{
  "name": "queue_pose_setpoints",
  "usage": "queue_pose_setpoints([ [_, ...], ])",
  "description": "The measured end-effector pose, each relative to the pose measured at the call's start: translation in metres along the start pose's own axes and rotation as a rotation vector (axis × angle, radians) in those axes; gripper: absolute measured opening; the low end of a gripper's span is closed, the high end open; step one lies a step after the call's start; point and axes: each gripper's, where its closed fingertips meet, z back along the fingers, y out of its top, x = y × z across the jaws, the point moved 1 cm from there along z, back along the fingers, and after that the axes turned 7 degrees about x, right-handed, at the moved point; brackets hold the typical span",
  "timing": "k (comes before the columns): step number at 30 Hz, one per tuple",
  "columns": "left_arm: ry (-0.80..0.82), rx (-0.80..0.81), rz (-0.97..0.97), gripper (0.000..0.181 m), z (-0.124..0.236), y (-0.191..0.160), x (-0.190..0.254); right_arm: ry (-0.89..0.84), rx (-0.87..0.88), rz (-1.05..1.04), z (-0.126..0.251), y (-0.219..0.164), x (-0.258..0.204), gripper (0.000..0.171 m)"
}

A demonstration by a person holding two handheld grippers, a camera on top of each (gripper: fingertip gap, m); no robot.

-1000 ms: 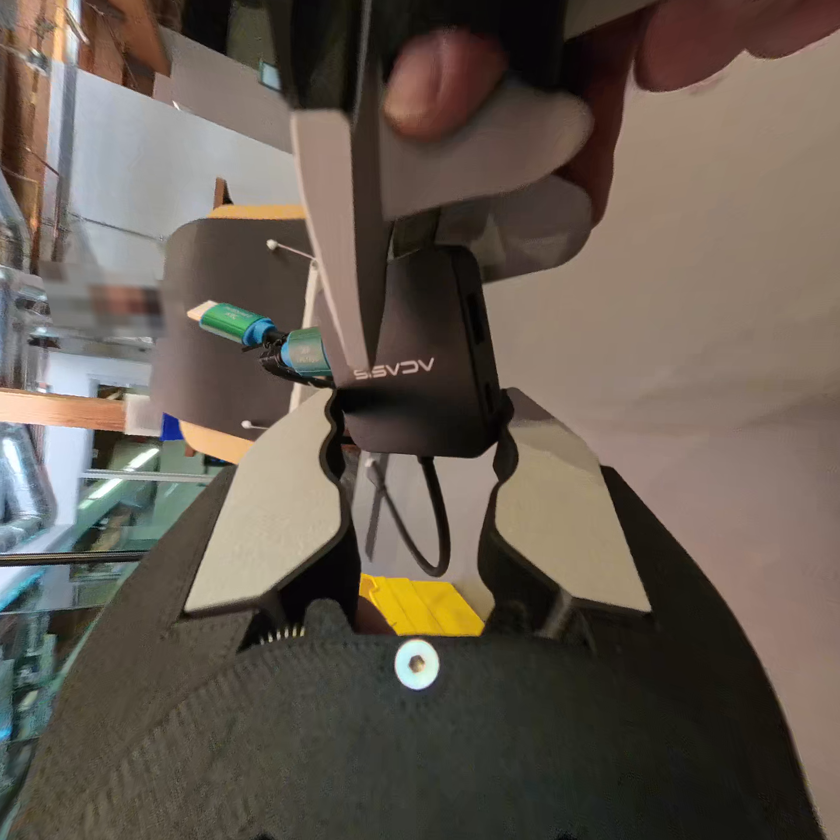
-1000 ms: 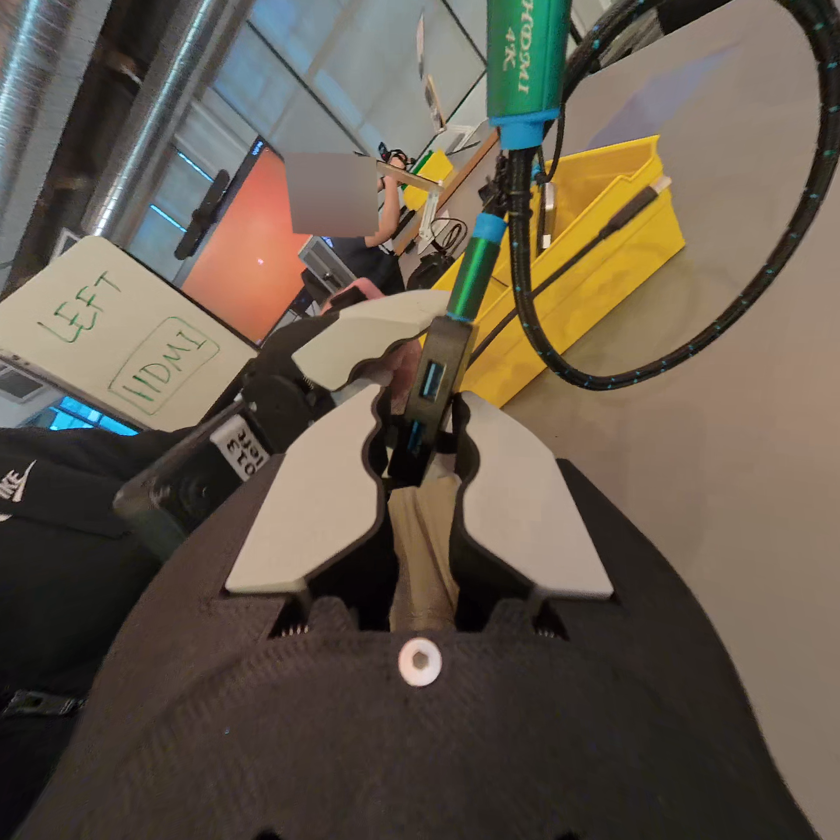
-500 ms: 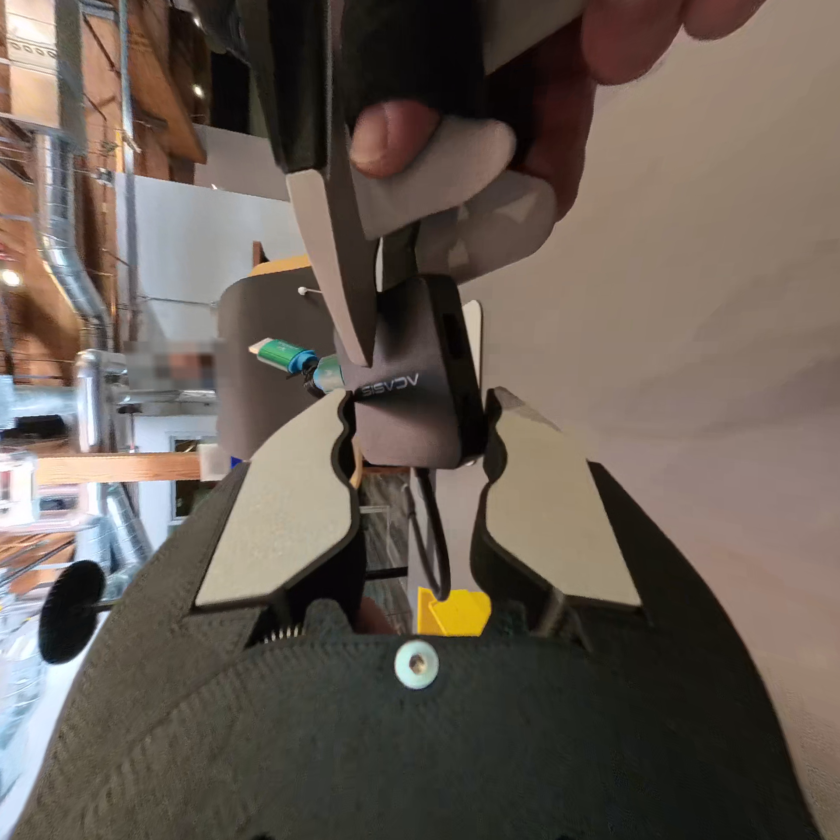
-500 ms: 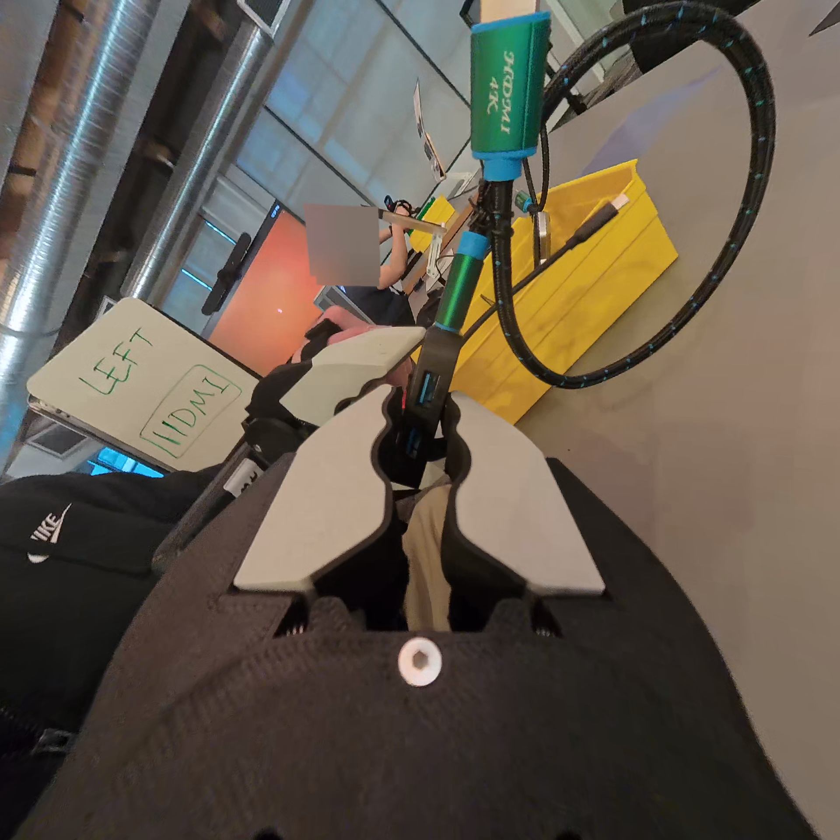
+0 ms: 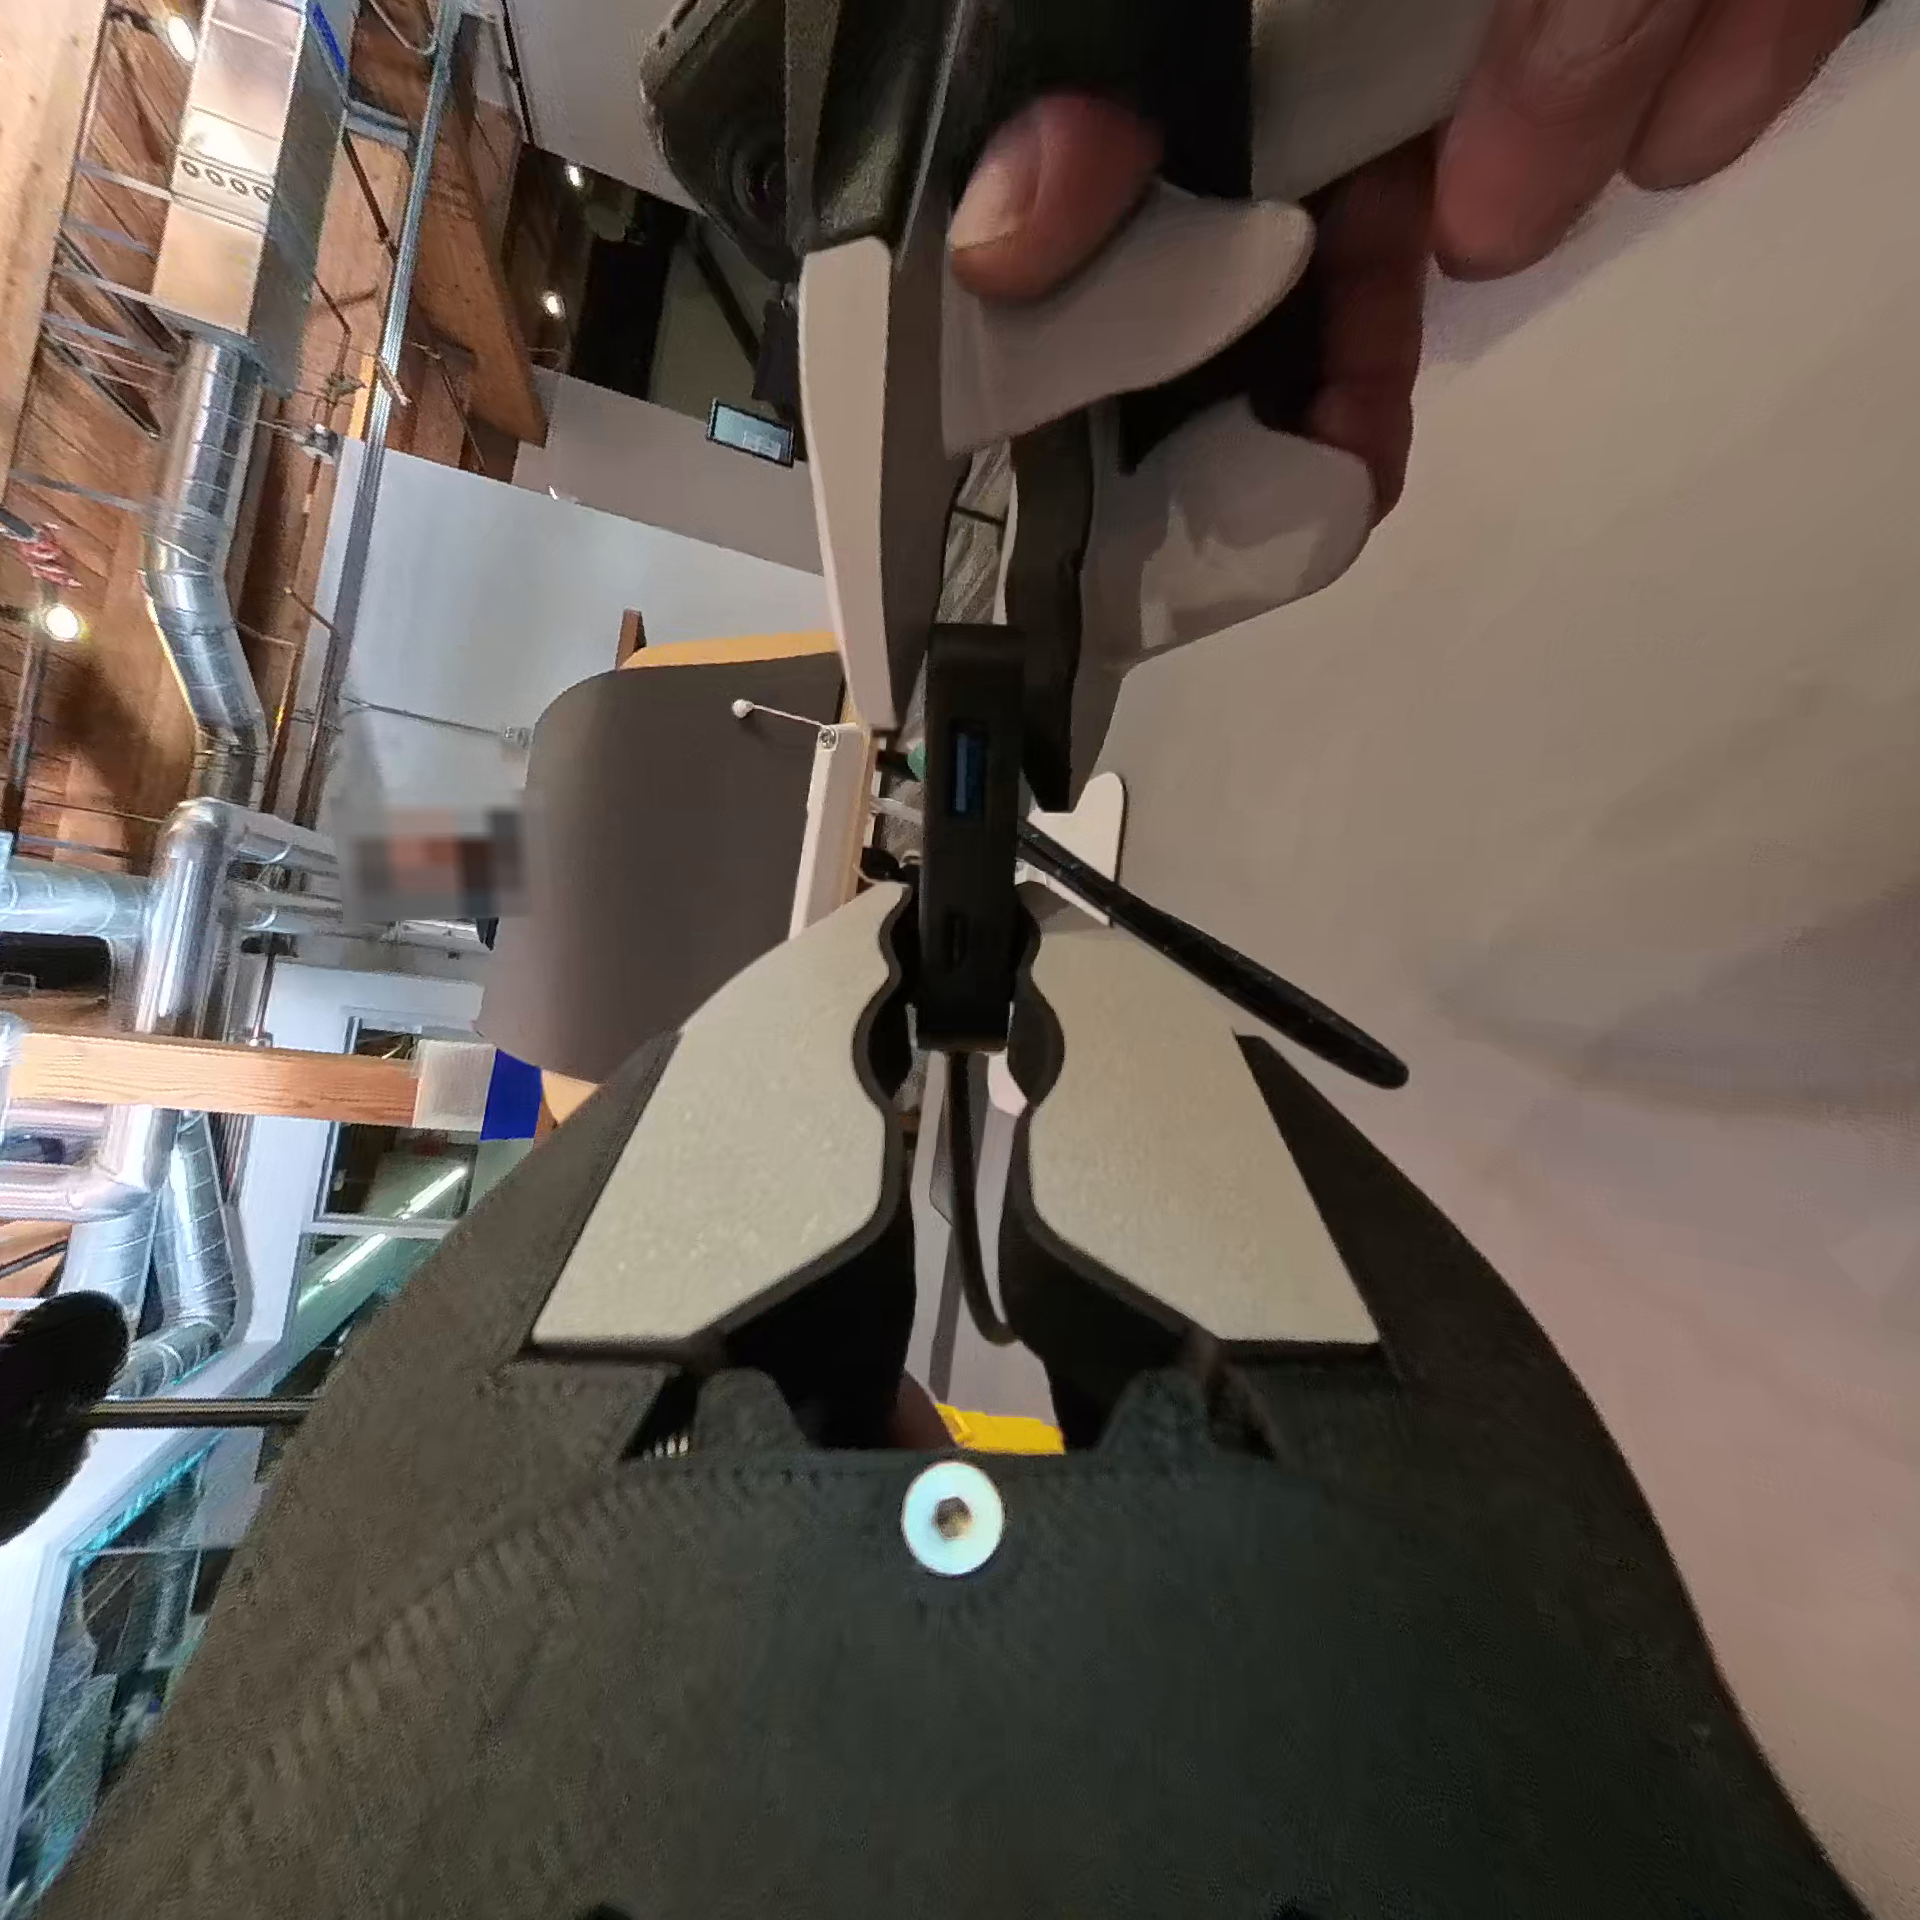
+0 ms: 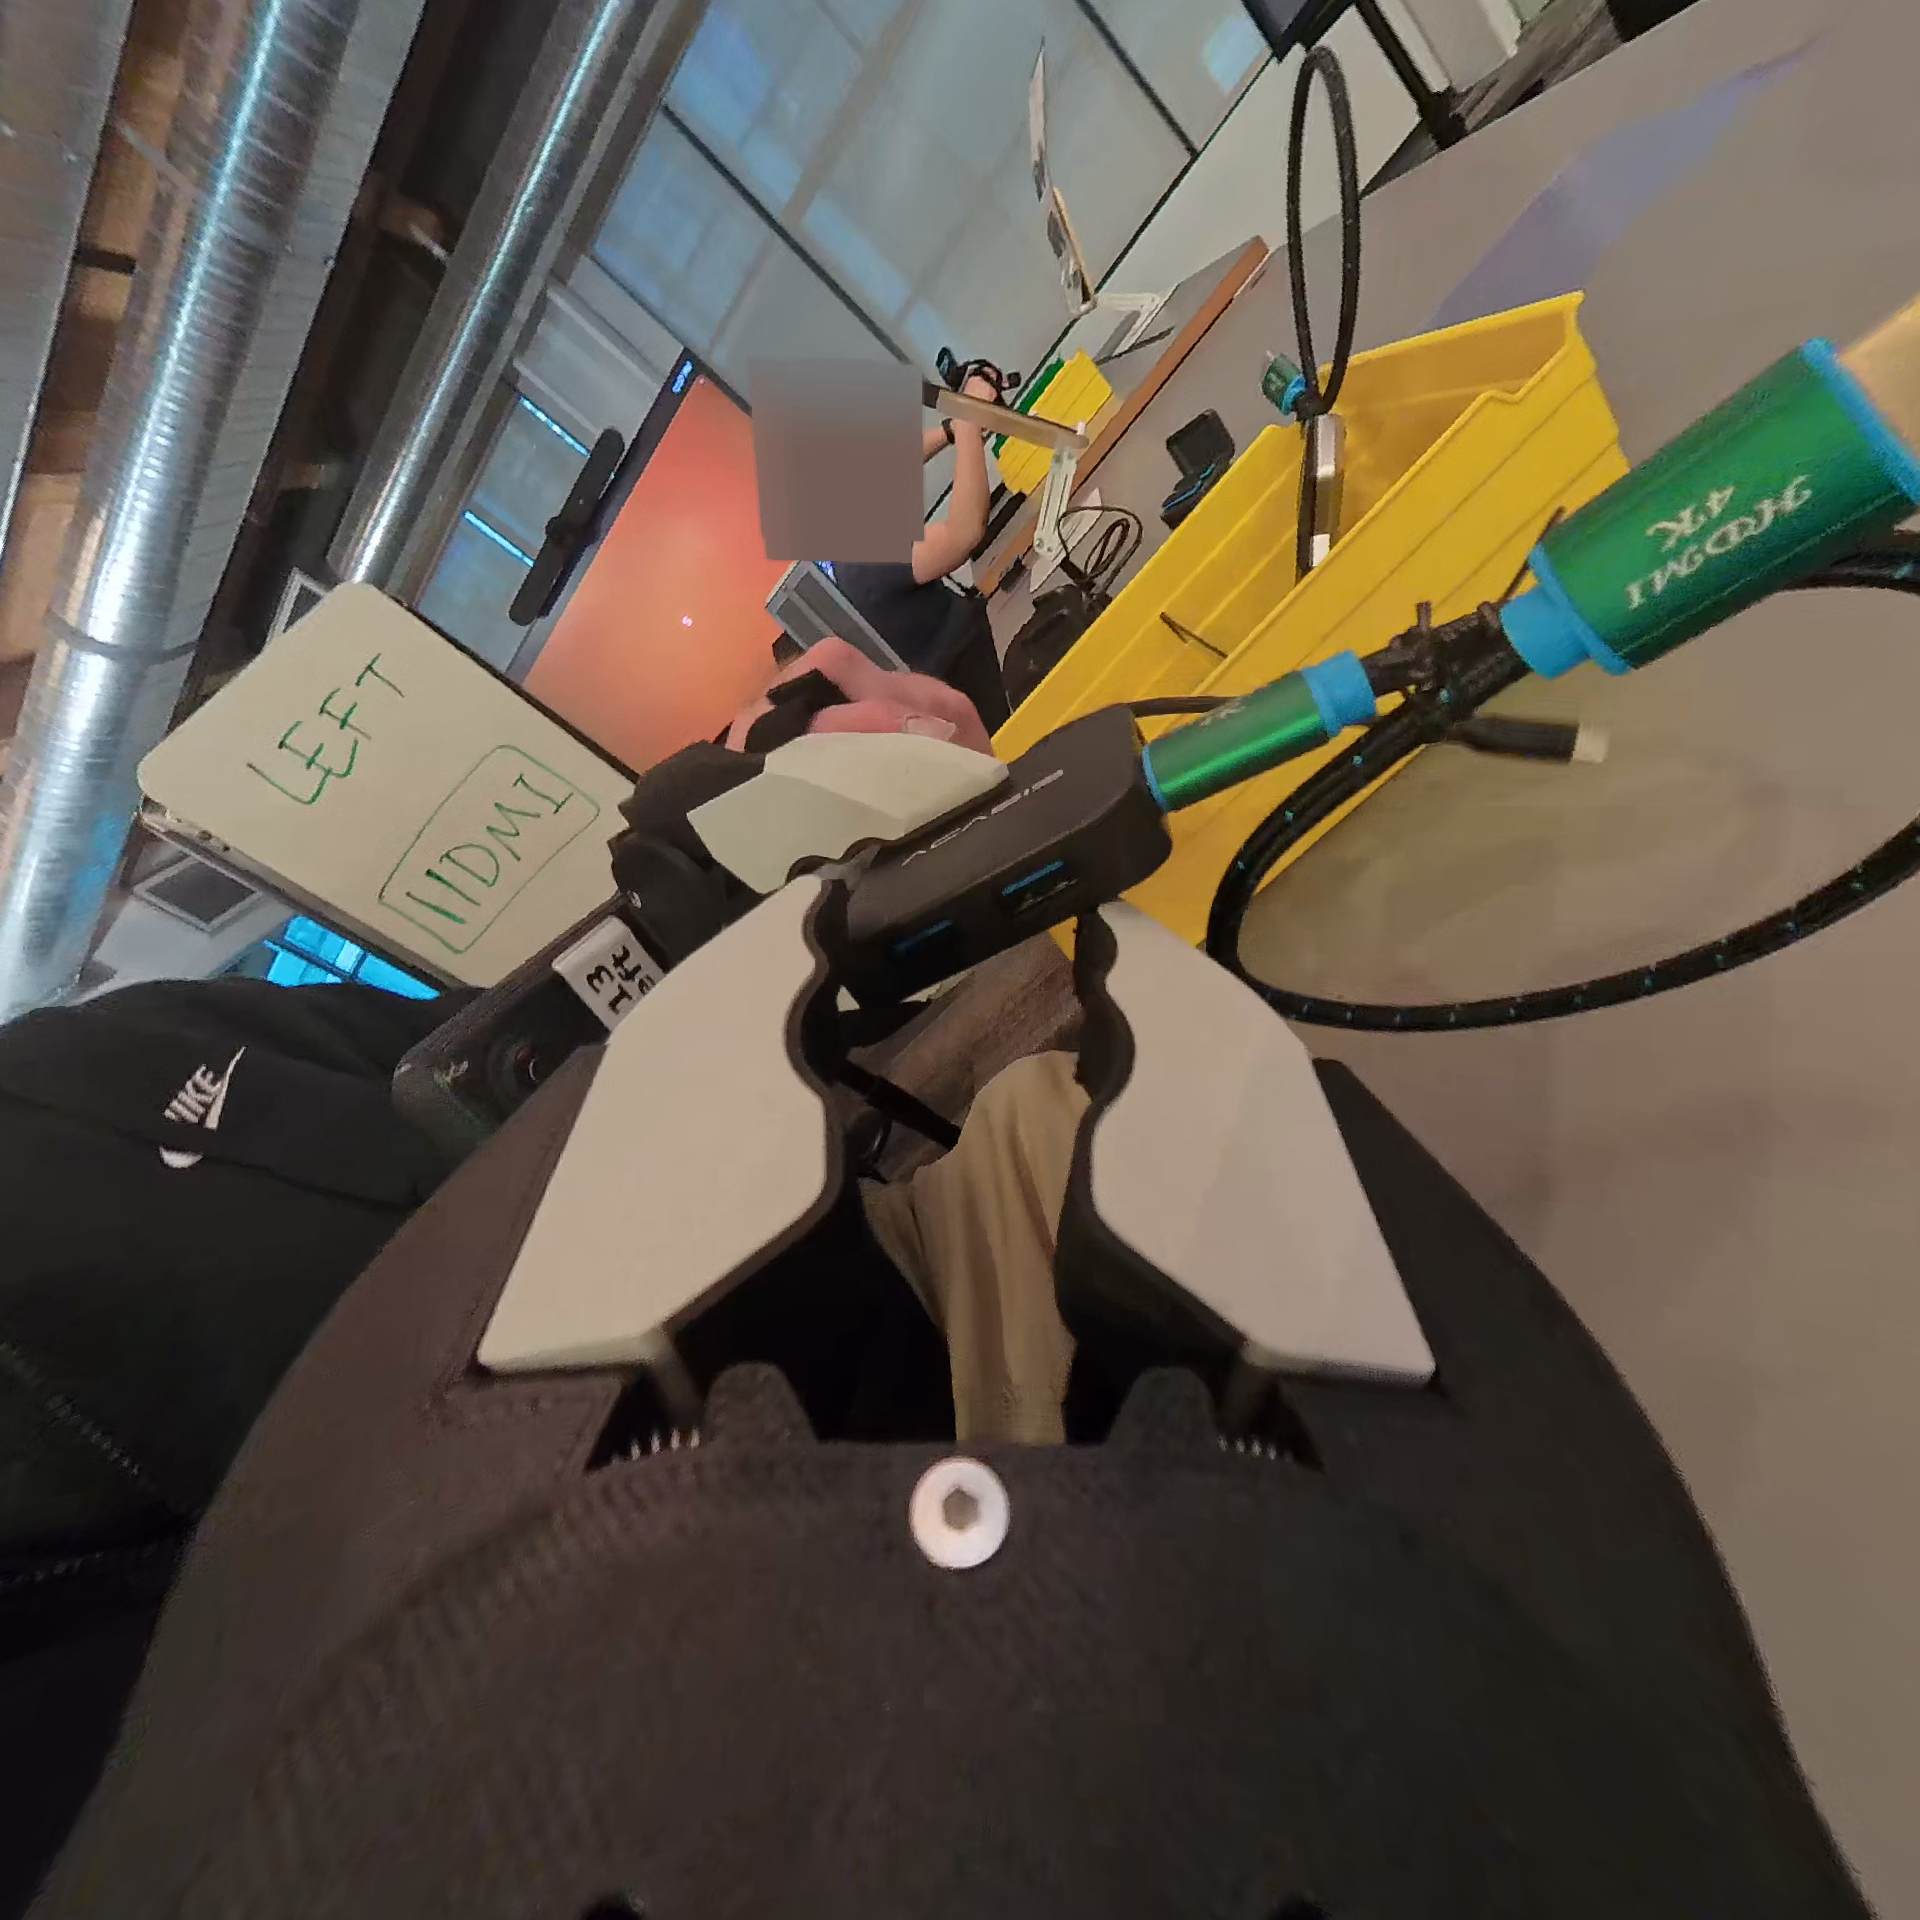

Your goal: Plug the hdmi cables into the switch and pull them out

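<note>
The black switch [image 5: 966, 831] hangs in the air, edge-on in the left wrist view. My left gripper [image 5: 961, 935] is shut on its thin sides near the lower end. My right gripper [image 6: 956, 925] is open, its fingertips loosely around the switch's other end [image 6: 997, 842]. One green HDMI plug [image 6: 1236, 732] sits in the switch. A second green plug [image 6: 1725, 540] on the same black braided cable [image 6: 1351, 997] hangs free to the right. In the right wrist view a left gripper finger [image 6: 852, 800] lies on the switch's top face.
A grey table [image 6: 1558, 1195] lies below. Yellow bins [image 6: 1403, 499] holding another cable stand behind the switch. A whiteboard [image 6: 364, 769] and a person [image 6: 935, 582] are in the background. The switch's own thin black lead [image 5: 966, 1195] hangs between my left fingers. Only a small space, under 4 cm, lies between the two pairs of fingers.
My left gripper went from spanning the switch's width to closing on its thin sides. My right jaws have widened. The switch and its green plugs have swung to the right in the right wrist view.
</note>
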Motion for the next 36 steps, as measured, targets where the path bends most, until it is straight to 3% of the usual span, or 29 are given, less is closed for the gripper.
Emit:
queue_pose_setpoints([
  [8, -0.060, 0.068, 0.083, 0.015, 0.013, -0.001, -0.010, 0.002, -0.111, 0.146, 0.030, -0.001, -0.008, 0.040],
  [12, -0.135, 0.171, 0.172, 0.014, 0.023, 0.013, -0.014, -0.271, -0.148, 0.660, 0.044, 0.014, 0.010, 0.046],
  [16, -0.203, 0.262, 0.235, 0.014, 0.031, 0.033, -0.013, -0.390, -0.275, 1.081, 0.030, 0.010, 0.011, 0.046],
  [19, -0.251, 0.301, 0.267, 0.014, 0.035, 0.043, -0.010, -0.404, -0.357, 1.301, 0.015, -0.002, 0.009, 0.037],
  [21, -0.265, 0.312, 0.275, 0.014, 0.036, 0.045, -0.008, -0.430, -0.405, 1.414, 0.010, -0.008, 0.010, 0.020],
  [22, -0.284, 0.320, 0.284, 0.014, 0.037, 0.045, -0.006, -0.451, -0.429, 1.445, 0.010, -0.009, 0.012, 0.012],
  [26, -0.290, 0.294, 0.319, 0.015, 0.035, 0.036, -0.006, -0.517, -0.468, 1.492, 0.014, -0.008, 0.012, 0.011],
  [31, -0.273, 0.193, 0.207, 0.036, 0.028, 0.027, 0.001, -0.570, -0.513, 1.544, 0.012, -0.008, 0.008, 0.010],
  [36, -0.262, 0.171, 0.130, 0.016, 0.025, 0.032, 0.010, -0.615, -0.591, 1.654, 0.006, -0.014, 0.005, 0.010],
])
